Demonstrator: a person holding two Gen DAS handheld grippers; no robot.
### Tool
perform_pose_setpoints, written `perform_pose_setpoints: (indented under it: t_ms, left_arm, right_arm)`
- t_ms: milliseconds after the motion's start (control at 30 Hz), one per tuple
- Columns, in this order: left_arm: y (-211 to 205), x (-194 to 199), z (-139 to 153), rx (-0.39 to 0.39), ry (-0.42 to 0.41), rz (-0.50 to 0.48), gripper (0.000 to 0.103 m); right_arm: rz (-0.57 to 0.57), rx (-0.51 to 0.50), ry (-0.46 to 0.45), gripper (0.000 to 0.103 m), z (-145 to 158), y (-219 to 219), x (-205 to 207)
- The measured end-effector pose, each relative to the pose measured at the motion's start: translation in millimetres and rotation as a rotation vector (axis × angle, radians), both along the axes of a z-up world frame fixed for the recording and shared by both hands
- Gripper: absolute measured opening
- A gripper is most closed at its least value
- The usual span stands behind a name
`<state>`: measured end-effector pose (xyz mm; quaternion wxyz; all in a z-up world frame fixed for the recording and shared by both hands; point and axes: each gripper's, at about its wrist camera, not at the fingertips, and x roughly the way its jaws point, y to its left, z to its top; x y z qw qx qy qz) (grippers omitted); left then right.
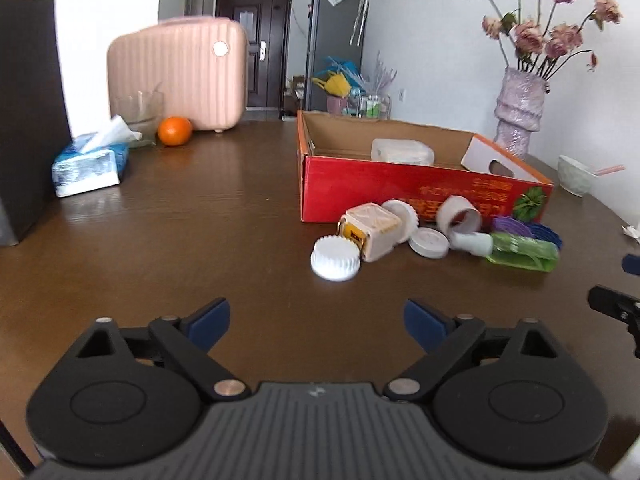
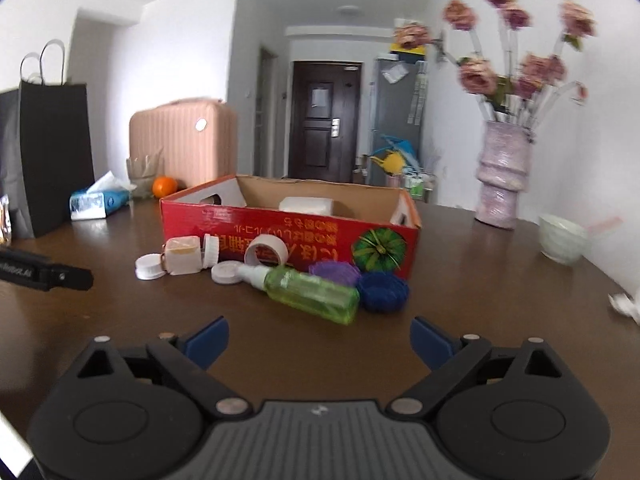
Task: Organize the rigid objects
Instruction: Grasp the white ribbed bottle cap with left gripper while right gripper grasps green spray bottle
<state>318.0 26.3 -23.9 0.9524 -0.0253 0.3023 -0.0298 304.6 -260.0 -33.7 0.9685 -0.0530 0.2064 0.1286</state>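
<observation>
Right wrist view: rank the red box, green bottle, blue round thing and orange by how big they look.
1. red box
2. green bottle
3. blue round thing
4. orange, though it sits farther back, so its true size is unsure.

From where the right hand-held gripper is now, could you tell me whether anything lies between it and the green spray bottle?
Nothing visible does. The right hand-held gripper is open, with bare table between it and the green spray bottle, which lies on its side. The blue ridged piece sits beside the bottle's base, not in front of it.
</observation>
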Motion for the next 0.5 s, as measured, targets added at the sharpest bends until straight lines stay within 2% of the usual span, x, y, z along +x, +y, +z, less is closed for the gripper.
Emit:
perform_pose_setpoints:
  t_ms: [167,267,333,500]
  left_arm:
    - [0,48,-9,-0.006,0.045,-0.038,0.077]
    - [0,66,-14,-0.037,0.071,-0.053,0.071]
    - [0,75,-18,-0.057,0.077,-0.063,0.066]
    - [-3,79,-21,-0.033,0.043,-0.065,0.059]
  right_arm:
    - [0.098,-0.070,0.003,0.081,1,21,58]
    - [0.122,-0.140,0.041,0.068,-5,36,83]
    - [0.138,-0.147,0.083,0.055,-11,41,95]
    - [0.128,-0.128,0.110,0.052,-14,42,92]
